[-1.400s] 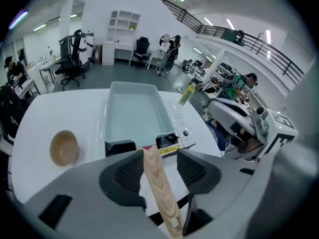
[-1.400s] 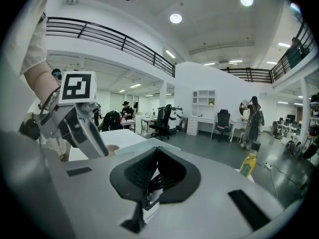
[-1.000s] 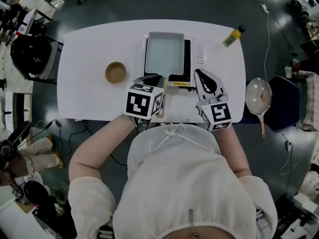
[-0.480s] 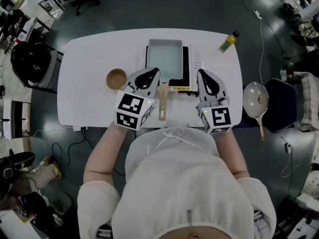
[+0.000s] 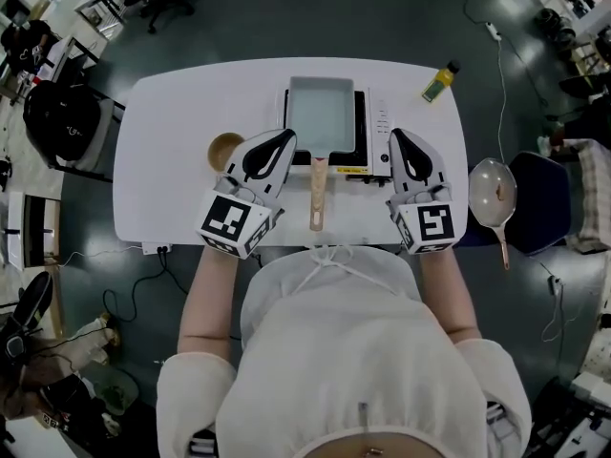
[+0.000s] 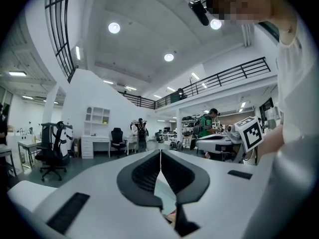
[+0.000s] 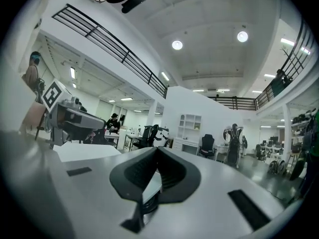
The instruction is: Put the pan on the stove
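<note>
A rectangular grey pan sits on the black stove at the back middle of the white table. Its wooden handle points toward me and lies free. My left gripper is shut and empty, just left of the handle and apart from it. My right gripper is also shut and empty, to the right of the stove's white control strip. In both gripper views the jaws tilt up toward the ceiling, the left gripper and the right gripper each pressed closed on nothing.
A wooden bowl stands left of my left gripper. A yellow bottle lies at the table's back right corner. A round pan rests on a dark chair off the table's right edge.
My left gripper has come off the pan's handle and drawn left and toward me, leaving the handle uncovered. The right gripper has shifted slightly to the right.
</note>
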Tool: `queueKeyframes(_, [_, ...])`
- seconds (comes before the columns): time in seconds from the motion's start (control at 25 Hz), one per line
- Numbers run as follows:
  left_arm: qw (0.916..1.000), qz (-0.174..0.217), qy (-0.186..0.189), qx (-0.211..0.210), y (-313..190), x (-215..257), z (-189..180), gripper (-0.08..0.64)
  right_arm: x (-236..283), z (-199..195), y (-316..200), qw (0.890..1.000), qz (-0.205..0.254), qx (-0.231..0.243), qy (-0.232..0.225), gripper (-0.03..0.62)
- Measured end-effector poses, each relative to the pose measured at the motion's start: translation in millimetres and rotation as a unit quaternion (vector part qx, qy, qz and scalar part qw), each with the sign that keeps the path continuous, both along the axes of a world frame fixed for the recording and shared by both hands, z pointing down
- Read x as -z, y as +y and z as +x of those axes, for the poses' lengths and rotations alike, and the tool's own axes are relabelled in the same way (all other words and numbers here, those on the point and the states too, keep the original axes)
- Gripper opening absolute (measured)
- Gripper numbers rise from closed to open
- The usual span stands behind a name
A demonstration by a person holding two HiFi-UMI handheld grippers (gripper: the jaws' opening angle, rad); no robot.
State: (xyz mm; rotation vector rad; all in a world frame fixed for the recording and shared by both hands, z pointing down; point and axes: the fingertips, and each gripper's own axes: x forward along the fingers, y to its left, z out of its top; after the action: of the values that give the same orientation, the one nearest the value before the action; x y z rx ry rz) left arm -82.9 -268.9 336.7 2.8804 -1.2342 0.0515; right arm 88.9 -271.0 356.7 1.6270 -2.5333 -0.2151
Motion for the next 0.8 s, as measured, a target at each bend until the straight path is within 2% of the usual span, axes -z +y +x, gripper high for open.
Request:
queueKeyframes(0.24, [0.9995,0.006,-0.009,0.029,-5,-1,-16,0.023,-5,-6,5,1.000,-0.009,0.012,-0.004,0.003])
queueKeyframes(0.52, [0.9995,-0.023,0.003,0.019,-1,-14,-4,0.023,-5,-5,9,1.000,-0.009,0.010,-0.006,0.002])
queueKeyframes(0.8, [0.9997,-0.015,-0.002,0.017,-2,-11,0,0.023,-10,-14,10,1.000,-0.011,0.019,0.007,0.002])
